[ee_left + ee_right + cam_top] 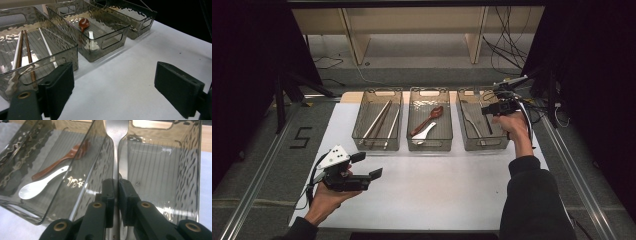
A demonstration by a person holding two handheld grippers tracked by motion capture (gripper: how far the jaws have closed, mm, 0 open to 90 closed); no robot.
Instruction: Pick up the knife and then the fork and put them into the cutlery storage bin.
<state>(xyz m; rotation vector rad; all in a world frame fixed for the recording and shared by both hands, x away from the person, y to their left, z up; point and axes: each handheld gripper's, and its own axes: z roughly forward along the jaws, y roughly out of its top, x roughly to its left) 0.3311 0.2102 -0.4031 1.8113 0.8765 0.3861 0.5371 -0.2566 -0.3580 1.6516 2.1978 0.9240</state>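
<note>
Left gripper (367, 165) is held wide open and empty, well apart from the right-hand bin (504, 142), on its near left. Right gripper (116, 185) is poised above that bin, jaws nearly closed on a flat metal utensil (115, 157) hanging over its left wall. Other cutlery (472, 120) is noted inside the bin. The step in hand is judged to be placement; next, a lowering inside the walls is called for, then release.

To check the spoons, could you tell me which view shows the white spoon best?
The right gripper view: the white spoon lies whole and close. The high view shows it small; the left gripper view, blurred through the bin wall.
</note>
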